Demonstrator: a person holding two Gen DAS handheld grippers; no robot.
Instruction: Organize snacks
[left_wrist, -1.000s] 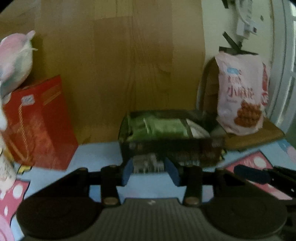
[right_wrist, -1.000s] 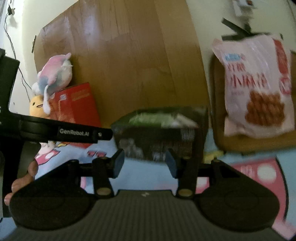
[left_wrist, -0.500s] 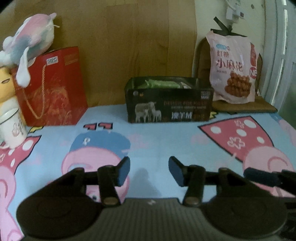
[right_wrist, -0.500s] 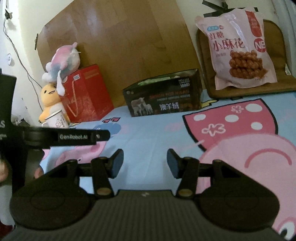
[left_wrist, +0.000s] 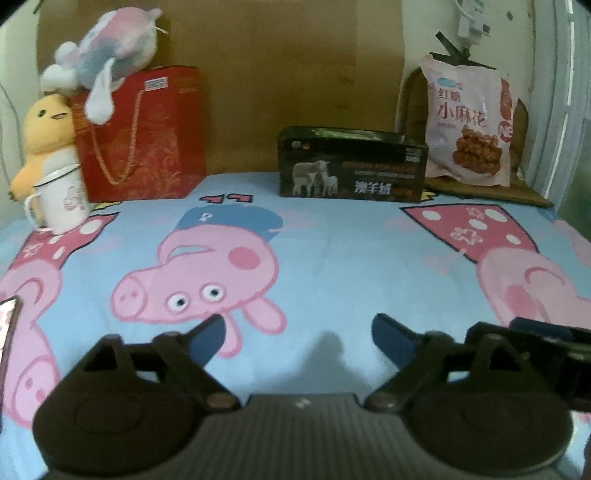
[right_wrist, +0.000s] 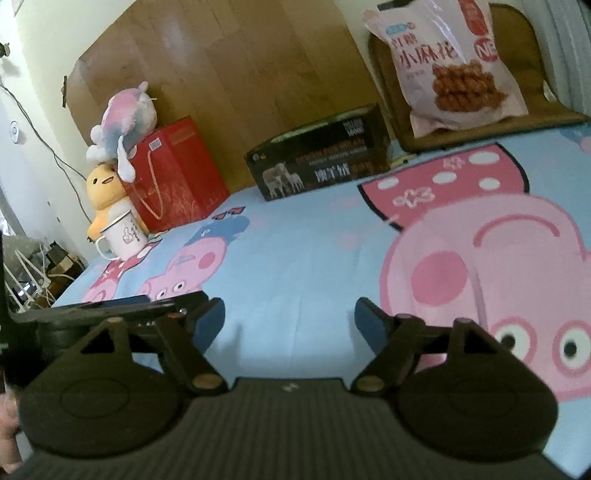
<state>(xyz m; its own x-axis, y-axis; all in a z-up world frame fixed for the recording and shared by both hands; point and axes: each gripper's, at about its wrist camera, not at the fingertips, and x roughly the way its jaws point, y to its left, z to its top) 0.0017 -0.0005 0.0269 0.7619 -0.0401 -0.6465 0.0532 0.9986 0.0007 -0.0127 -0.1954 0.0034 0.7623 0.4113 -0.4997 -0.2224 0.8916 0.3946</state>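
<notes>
Now both grippers are hovering low over a tabletop (left_wrist: 332, 251) covered in a blue cartoon-pig cloth, well short of the things lined up along its far edge. The left gripper (left_wrist: 297, 334) is holding its blue-tipped fingers (left_wrist: 210, 334) wide apart with nothing between them; only bare cloth is showing in the gap. The right gripper (right_wrist: 290, 319) is doing the same, its fingers (right_wrist: 369, 325) spread wide and gripping nothing.

A black box (left_wrist: 351, 164) printed with sheep is sitting at the far edge against a wooden board (left_wrist: 277, 74); its top is open, but what it holds cannot be made out from this low angle. Just right of the box, a pink snack bag (left_wrist: 467, 122) showing fried twists is leaning upright against a brown cushion (left_wrist: 410, 110). Far off to the left, a red gift bag (left_wrist: 147, 136) is standing with a pink-and-blue plush (left_wrist: 114, 40) resting on top. A yellow duck plush (left_wrist: 44, 136) is sitting beside the red bag, and a white mug (left_wrist: 61, 197) is standing in front of the duck, touching it.

From the right wrist view, part of the left gripper is showing at the lower left, beside the right one.
</notes>
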